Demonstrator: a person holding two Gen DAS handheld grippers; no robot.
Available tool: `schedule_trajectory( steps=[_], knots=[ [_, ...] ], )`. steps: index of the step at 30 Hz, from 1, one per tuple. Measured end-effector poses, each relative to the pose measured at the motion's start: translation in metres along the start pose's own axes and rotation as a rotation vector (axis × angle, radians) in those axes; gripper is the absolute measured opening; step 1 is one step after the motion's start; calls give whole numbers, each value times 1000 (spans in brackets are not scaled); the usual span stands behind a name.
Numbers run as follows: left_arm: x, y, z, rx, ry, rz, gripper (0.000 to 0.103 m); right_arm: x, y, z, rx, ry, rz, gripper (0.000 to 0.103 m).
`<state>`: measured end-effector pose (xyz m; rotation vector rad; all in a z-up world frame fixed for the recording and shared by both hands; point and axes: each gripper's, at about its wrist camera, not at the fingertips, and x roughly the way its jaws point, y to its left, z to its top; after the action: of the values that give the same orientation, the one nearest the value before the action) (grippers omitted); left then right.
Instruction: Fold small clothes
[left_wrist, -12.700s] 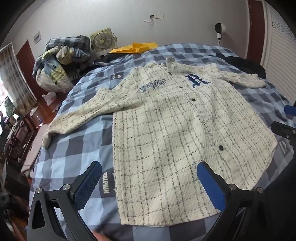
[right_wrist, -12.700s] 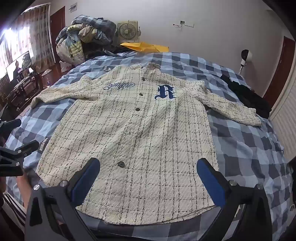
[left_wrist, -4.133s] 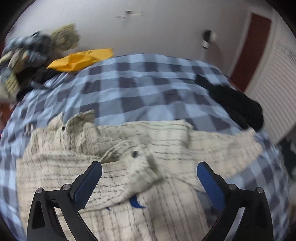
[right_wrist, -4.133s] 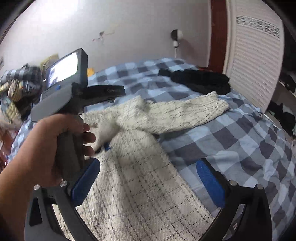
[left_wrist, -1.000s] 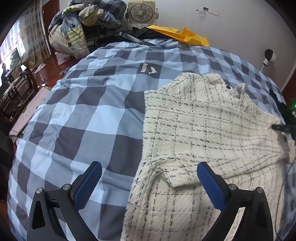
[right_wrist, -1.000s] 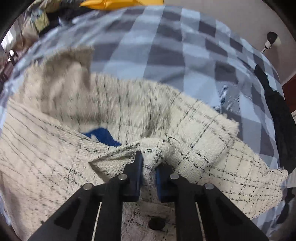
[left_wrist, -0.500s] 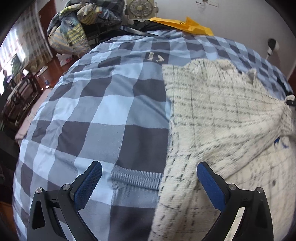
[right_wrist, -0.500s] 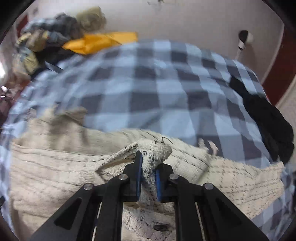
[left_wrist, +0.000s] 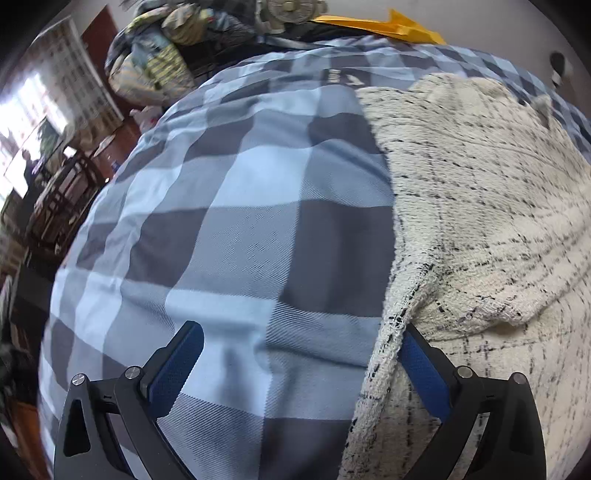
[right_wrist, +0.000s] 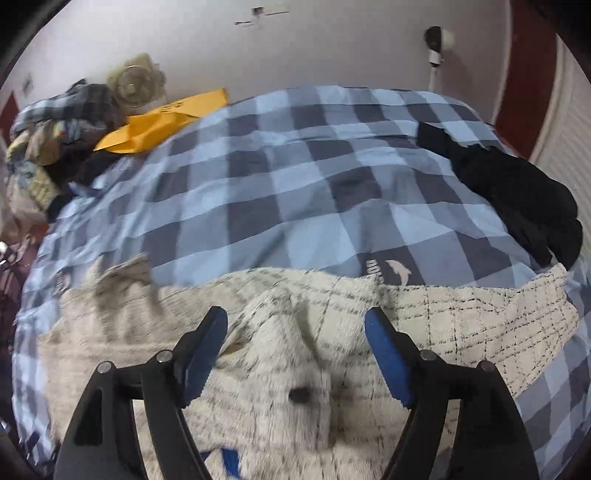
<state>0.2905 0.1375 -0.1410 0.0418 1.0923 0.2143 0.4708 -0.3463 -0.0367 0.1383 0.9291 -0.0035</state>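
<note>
A cream shirt with thin black checks (left_wrist: 480, 221) lies on the blue checked bedspread (left_wrist: 240, 229), its left sleeve folded in over the body. My left gripper (left_wrist: 295, 354) is open, low over the bedspread, with the shirt's left edge draped against its right finger (left_wrist: 424, 369). In the right wrist view the shirt (right_wrist: 332, 332) lies below my right gripper (right_wrist: 295, 343), which is open and empty above the folded-in sleeve. A dark button (right_wrist: 300, 396) and a bit of blue lettering (right_wrist: 225, 461) show between the fingers.
A black garment (right_wrist: 517, 192) lies on the bed at the right. A yellow envelope (right_wrist: 166, 122), a fan (right_wrist: 133, 85) and a heap of clothes (right_wrist: 48, 147) sit at the bed's far left. Furniture stands beyond the bed's left edge (left_wrist: 55, 192).
My right gripper has opened and let go of the sleeve cuff, which now lies on the shirt. My left gripper has dropped lower, to the shirt's left edge.
</note>
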Motion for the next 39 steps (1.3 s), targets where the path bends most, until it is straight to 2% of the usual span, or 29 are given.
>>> schedule_trajectory(
  steps=[2,5,7,9,10,13,15,20,23,26,29,31,35,39],
  knots=[
    [6,9,-2,-56,17,-46,103,-13,4,-8,-24,-3,36,74],
    [18,29,-5,-172,71,-165,103,-34,0,-31,-30,20,112,74],
    [17,35,-5,-194,100,-216,103,-42,-9,-51,-7,64,142,74],
    [6,36,-2,-178,120,-204,103,-52,-13,-76,-12,131,135,74],
    [-3,34,0,-166,121,-184,103,-59,-12,-91,-27,164,103,74],
    [-45,21,6,-71,59,-33,103,-79,-5,-123,-81,197,58,74],
    [-78,10,8,0,-2,16,103,-97,2,-144,-125,194,19,74],
    [-156,-19,-7,69,-79,-89,103,-139,12,-174,-169,156,-32,74],
    [-191,-34,-17,90,-104,-165,103,-157,13,-186,-171,160,-24,74],
    [-216,-47,-25,66,-122,-232,103,-167,10,-198,-159,161,-10,74],
    [-228,-52,-35,41,-128,-298,103,-170,-7,-206,-108,166,14,74],
    [-228,-54,-39,66,-142,-311,103,-167,-30,-204,-58,162,-5,74],
    [-225,-57,-45,100,-188,-275,103,-151,-97,-181,25,133,-82,74],
    [-210,-58,-40,73,-194,-239,103,-112,-190,-146,168,113,-161,74]
  ],
)
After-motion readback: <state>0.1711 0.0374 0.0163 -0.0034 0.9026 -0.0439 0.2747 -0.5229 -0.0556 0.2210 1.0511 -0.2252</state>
